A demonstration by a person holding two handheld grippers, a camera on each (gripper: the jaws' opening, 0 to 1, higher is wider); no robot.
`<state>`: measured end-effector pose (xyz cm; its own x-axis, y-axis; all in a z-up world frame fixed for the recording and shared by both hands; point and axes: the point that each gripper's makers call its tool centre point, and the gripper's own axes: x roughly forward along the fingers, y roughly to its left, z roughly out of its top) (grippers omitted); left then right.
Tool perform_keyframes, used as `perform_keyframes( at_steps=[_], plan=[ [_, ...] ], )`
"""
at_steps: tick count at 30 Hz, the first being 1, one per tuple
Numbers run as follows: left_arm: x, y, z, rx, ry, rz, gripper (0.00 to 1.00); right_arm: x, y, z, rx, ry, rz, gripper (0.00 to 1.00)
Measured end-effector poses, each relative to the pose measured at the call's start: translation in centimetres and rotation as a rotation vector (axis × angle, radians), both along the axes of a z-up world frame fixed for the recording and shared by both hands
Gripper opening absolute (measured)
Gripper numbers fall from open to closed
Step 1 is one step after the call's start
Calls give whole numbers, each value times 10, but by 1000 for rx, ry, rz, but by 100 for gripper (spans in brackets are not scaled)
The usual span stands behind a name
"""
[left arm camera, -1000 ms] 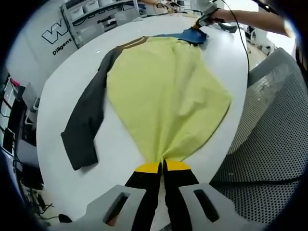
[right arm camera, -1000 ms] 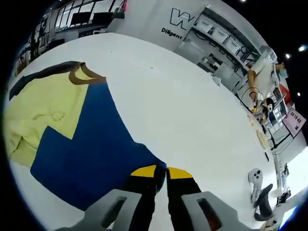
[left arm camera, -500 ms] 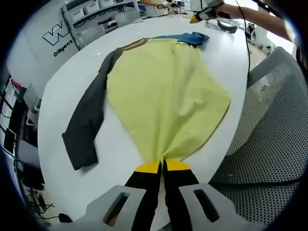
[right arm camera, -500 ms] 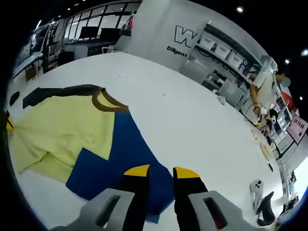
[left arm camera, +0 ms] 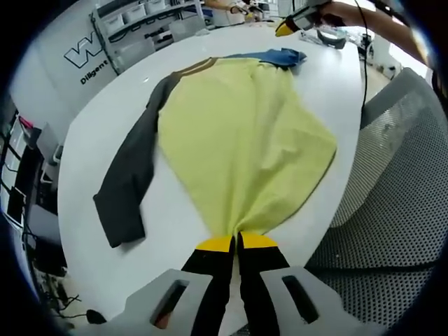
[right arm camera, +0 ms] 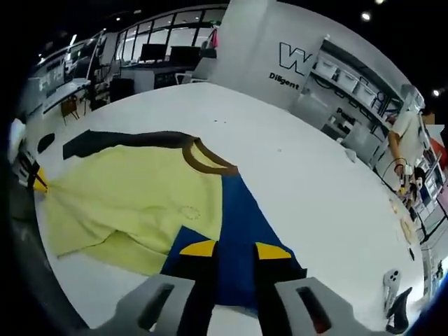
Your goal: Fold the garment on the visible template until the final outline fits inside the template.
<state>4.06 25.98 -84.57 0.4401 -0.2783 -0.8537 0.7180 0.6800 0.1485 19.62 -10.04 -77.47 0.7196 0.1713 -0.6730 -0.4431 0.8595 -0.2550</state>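
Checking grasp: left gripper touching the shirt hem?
Touching. Left gripper view: left gripper jaws shut on the yellow shirt hem, fabric bunched between the tips.

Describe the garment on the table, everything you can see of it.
The garment is a long-sleeved top: yellow body, brown collar, one dark grey sleeve, one blue sleeve. It looks like soft knit and lies spread on the white table, lightly wrinkled. The left gripper is shut on its yellow hem. The right gripper hovers open over the blue sleeve.

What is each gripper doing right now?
Left gripper: shut on the yellow garment body's hem.
Right gripper: open, holding nothing, above the blue sleeve.
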Motion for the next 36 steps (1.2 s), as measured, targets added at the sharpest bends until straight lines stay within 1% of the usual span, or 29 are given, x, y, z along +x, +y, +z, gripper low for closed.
perform_keyframes(
  at_steps=[6, 7, 9, 10, 11, 12, 14, 15, 19, 20, 22, 23, 25, 26, 27, 29, 30, 31, 33, 34, 36],
  plan=[
    [0, 0, 0, -1, -2, 2, 5, -11, 22, -5, 52, 23, 37, 13],
    [0, 0, 0, -1, -2, 2, 5, -15, 29, -7, 72, 38, 48, 12],
    [1, 0, 1, -1, -4, 7, 5, -22, 42, -11, 102, 53, 82, 14],
    [2, 0, 1, -2, -5, 11, 5, -25, 46, -13, 95, 57, 97, 15],
    [2, 0, 1, -4, -6, 15, 5, -28, 52, -17, 75, 63, 134, 16],
    [2, 0, 2, -4, -7, 16, 5, -30, 56, -19, 72, 65, 145, 16],
    [2, 0, 1, -5, -7, 18, 5, -33, 62, -22, 80, 75, 155, 16],
    [2, 0, 1, -5, -7, 18, 5, -36, 69, -25, 95, 89, 165, 16],
    [3, 1, 2, -10, -10, 27, 5, -42, 78, -30, 103, 107, 188, 17],
    [3, 1, 2, -11, -11, 29, 5, -46, 84, -32, 108, 121, 213, 16],
    [4, 1, 3, -15, -15, 40, 5, -53, 93, -36, 118, 144, 252, 10],
    [5, 1, 3, -17, -18, 45, 5, -57, 98, -39, 125, 162, 273, 9],
    [6, 3, 4, -26, -23, 74, 5, -62, 105, -42, 129, 171, 295, 13],
    [7, 2, 4, -34, -21, 78, 5, -67, 111, -47, 113, 186, 326, 14],
    [7, 2, 5, -36, -23, 82, 5, -69, 112, -48, 109, 192, 332, 14],
    [8, 3, 5, -39, -26, 91, 5, -76, 118, -56, 92, 227, 342, 15],
    [8, 3, 5, -40, -28, 92, 5, -79, 121, -59, 80, 237, 370, 14],
    [8, 3, 6, -41, -29, 94, 5, -81, 122, -60, 77, 243, 377, 14],
    [8, 3, 6, -44, -31, 96, 5, -84, 125, -63, 83, 259, 372, 13],
    [8, 2, 7, -47, -29, 96, 5, -89, 131, -66, 98, 274, 382, 13],
    [7, 3, 6, -52, -28, 101, 5, -92, 134, -70, 87, 289, 393, 13]
  ],
)
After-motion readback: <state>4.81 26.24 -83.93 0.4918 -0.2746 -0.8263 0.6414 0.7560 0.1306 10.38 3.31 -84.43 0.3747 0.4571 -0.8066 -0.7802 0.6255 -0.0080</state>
